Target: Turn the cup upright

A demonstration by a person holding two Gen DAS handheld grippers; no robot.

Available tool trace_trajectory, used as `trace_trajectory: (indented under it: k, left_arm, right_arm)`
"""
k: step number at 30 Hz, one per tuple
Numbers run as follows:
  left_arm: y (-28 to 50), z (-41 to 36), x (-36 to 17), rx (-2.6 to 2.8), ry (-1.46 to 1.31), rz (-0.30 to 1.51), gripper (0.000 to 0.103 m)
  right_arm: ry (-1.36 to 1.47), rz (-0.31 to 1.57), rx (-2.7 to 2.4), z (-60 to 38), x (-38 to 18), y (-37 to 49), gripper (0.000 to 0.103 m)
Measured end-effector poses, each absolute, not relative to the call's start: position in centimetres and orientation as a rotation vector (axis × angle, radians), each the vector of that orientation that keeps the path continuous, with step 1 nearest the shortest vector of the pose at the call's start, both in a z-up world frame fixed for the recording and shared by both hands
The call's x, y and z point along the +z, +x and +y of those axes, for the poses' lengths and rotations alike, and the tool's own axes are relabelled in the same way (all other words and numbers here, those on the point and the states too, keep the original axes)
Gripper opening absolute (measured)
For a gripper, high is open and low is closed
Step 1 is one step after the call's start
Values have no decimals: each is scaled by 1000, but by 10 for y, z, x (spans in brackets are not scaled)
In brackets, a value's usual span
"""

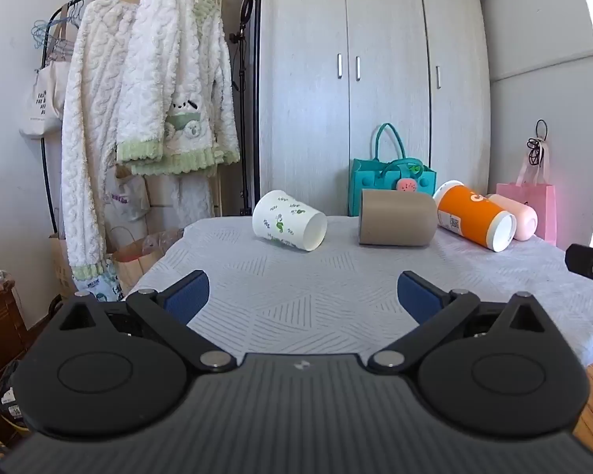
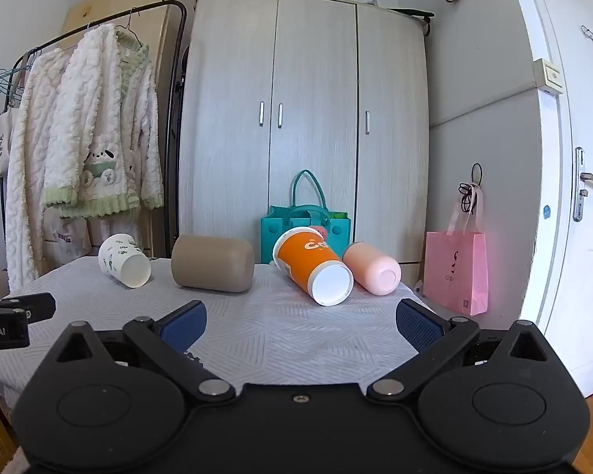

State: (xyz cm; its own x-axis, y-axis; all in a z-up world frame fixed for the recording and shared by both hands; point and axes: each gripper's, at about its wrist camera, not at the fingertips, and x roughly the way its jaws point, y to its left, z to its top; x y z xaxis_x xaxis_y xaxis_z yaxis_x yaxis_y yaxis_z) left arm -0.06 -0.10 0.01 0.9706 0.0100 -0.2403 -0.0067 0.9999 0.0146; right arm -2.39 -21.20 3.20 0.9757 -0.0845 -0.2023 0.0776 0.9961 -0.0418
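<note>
The left gripper (image 1: 303,292) has its two blue fingers spread wide, holding nothing, low over the table (image 1: 296,276). The right gripper (image 2: 301,322) does the same beside it.

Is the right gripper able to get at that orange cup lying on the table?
Probably yes: the right gripper is open, and only bare tablecloth lies between it and the orange cup.

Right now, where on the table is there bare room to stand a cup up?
Free: the near cloth between both open grippers, left gripper and right gripper, and the row of cups. Crowded: the far edge, where the white cup, tan cup, orange cup and pink cup lie tipped.
</note>
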Motion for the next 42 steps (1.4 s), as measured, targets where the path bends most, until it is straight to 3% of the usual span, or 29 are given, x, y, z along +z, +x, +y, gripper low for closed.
trace_trajectory:
  k: [42]
  left_arm:
    - [-9, 10, 2, 25, -43, 218, 103]
  right_arm:
    - [-35, 207, -93, -214, 30, -21, 103]
